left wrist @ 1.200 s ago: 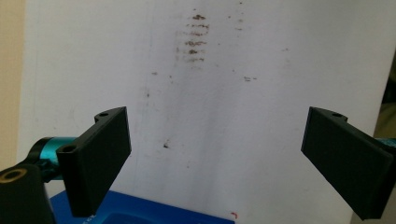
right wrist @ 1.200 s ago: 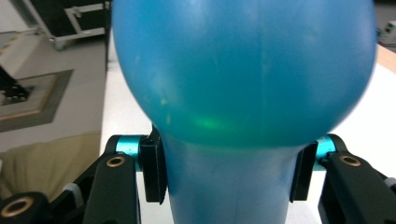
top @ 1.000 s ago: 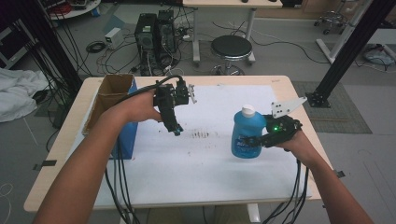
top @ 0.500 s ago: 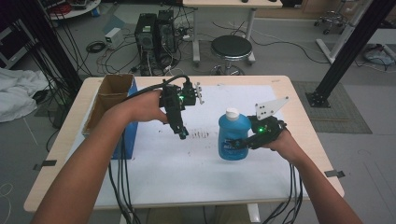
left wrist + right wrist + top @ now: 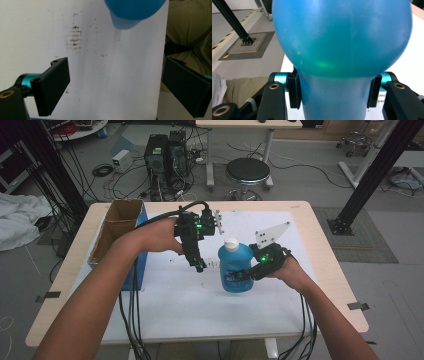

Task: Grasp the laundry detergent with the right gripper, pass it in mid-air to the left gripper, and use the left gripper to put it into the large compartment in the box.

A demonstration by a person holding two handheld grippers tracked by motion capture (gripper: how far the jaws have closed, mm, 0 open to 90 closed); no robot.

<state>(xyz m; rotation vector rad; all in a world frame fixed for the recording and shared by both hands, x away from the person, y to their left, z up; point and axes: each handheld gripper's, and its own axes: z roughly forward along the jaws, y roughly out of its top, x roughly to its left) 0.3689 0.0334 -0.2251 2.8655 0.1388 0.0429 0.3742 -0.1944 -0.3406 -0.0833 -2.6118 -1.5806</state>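
Wooden table (image 5: 320,285) carries a white sheet (image 5: 190,305) over most of its top, and this sheet is the work surface. At the table's left edge stands an open cardboard box (image 5: 116,227) with a blue side; it is well apart from the work in hand. A blue bottle (image 5: 235,266) with a white cap (image 5: 231,243) stands upright near the middle of the sheet, its base at or just above the surface; contact with the sheet cannot be confirmed. The right gripper (image 5: 245,275) reaches in from the right side of the bottle, low on its body, and pinches it; in the right gripper view the bottle (image 5: 342,45) widens above the jaws, and both black pads (image 5: 294,90) press against the narrower section, one on each side. The left gripper (image 5: 198,265) hangs above the sheet just to the left of the bottle, pointing down, apart from it. In the left gripper view its jaws stand spread wide with bare white sheet (image 5: 112,82) between them and nothing gripped; the bottle (image 5: 132,11) shows at the top edge of that view, beyond the jaw tips. A cluster of small brown marks (image 5: 75,37) lies on the sheet near the bottle
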